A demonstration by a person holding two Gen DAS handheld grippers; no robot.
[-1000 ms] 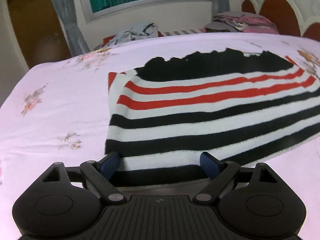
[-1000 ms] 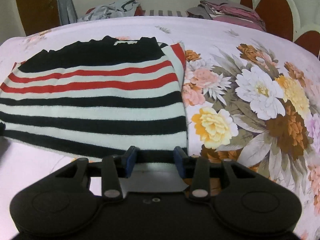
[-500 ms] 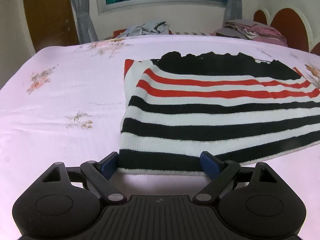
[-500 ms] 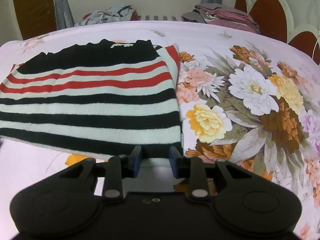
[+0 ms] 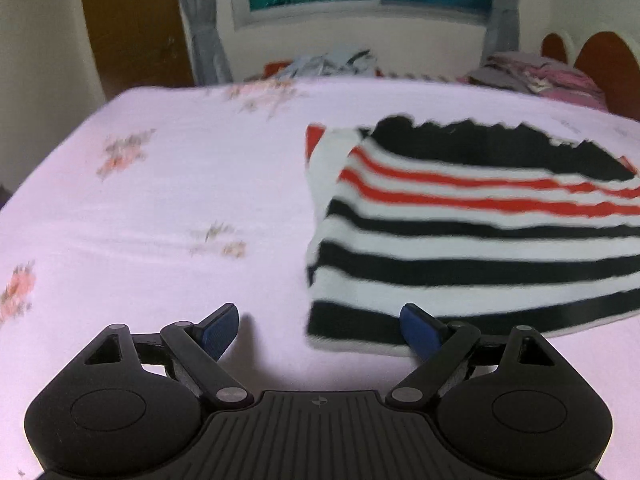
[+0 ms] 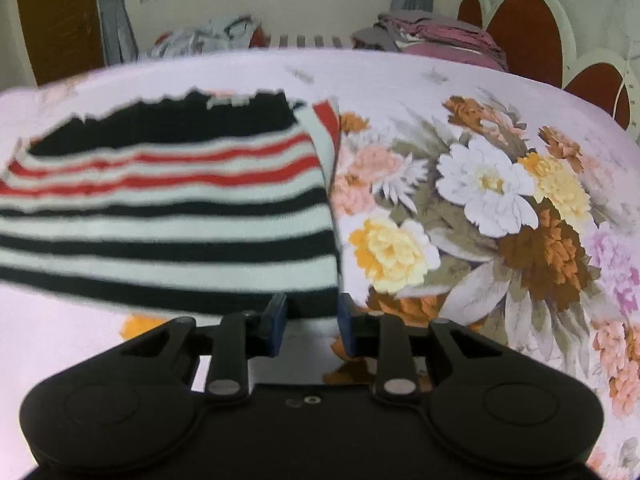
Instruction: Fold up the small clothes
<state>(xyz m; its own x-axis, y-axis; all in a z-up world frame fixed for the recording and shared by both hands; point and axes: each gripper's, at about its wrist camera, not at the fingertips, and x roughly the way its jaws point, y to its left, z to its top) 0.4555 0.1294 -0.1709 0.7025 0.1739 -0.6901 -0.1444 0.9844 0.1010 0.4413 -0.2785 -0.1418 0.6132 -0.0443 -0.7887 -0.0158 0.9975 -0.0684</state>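
A folded knit top with black, white and red stripes (image 5: 472, 240) lies flat on the pink floral bedsheet (image 5: 160, 200). My left gripper (image 5: 320, 330) is open wide and empty, just before the top's near left corner, with its right pad at the hem. In the right wrist view the top (image 6: 168, 216) fills the left half. My right gripper (image 6: 310, 322) is partly open at the top's near right corner; the hem edge sits between the blue pads, which stand apart from it.
A pile of loose clothes (image 5: 332, 64) and a stack of folded pink and grey clothes (image 6: 436, 36) lie at the bed's far edge. A red-and-white headboard (image 6: 524, 36) stands at the right. Large printed flowers (image 6: 488, 200) cover the sheet's right side.
Both grippers have pulled back off the top's near hem. The left gripper has shifted left, so the top now sits to its right. The right jaws have stayed partly open.
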